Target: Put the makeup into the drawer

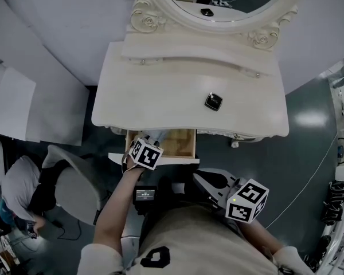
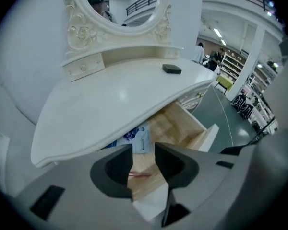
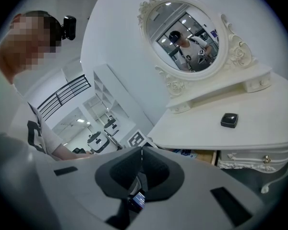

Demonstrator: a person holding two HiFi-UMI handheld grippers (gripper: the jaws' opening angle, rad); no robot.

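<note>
Now my left tongs (image 2: 145,169) hang open over the drawer (image 2: 185,128), a slim pink stick (image 2: 140,174) lying inside; right tongs (image 3: 141,161) closed, empty. The black compact (image 1: 213,101) sits on the counter (image 1: 155,96): light, rigid, probably slick, so I'd pinch its opposite sides.

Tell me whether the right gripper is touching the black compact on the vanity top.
Apart. The head view shows the right gripper short of the front edge of the vanity top, with bare white surface between it and the black compact.
</note>
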